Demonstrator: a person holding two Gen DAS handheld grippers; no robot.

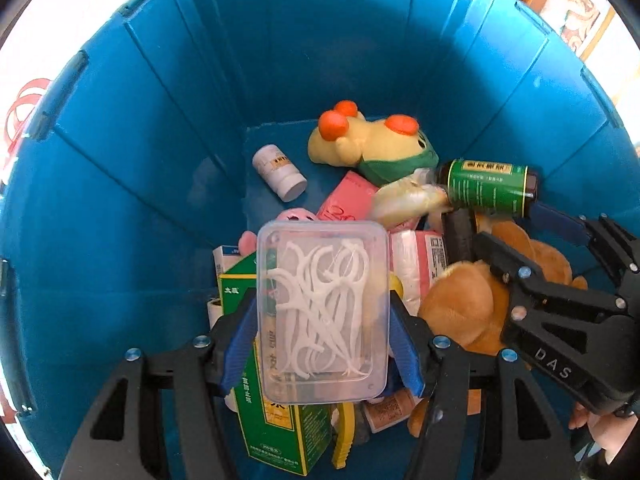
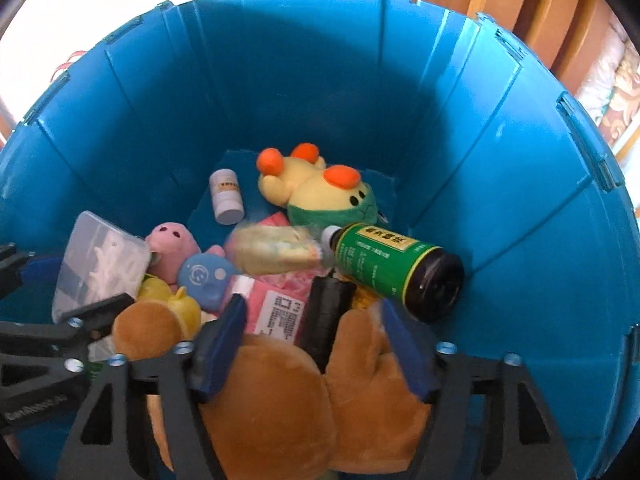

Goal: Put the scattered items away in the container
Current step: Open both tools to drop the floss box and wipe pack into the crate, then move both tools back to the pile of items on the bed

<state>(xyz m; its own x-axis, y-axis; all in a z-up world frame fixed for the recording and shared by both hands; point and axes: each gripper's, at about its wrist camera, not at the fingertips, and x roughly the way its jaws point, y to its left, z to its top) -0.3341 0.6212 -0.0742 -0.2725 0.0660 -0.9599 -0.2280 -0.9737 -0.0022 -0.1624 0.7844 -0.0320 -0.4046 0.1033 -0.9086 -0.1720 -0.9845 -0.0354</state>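
Both grippers hang inside the deep blue bin [image 1: 160,160] [image 2: 480,160]. My left gripper [image 1: 322,300] [image 2: 64,288] is shut on a clear plastic box of white floss picks [image 1: 320,304] [image 2: 100,268], its blue pads pressing the box's long sides, above a green carton [image 1: 280,420]. My right gripper [image 2: 314,308] [image 1: 516,228] stands wide open over a brown plush toy [image 2: 280,400] [image 1: 468,300], its pads touching nothing. A black cylinder [image 2: 328,312] stands between its fingertips. A dark bottle with a green label [image 2: 384,264] [image 1: 488,186] lies just beyond them.
The bin's bottom holds a yellow plush with orange knobs [image 2: 320,196], a white pill bottle [image 2: 227,196], a pink pig plush [image 2: 172,248], a blue round toy [image 2: 206,276], pink packets [image 1: 348,200] and a blurred clear bag [image 2: 276,252]. Wooden furniture [image 2: 500,0] stands beyond the rim.
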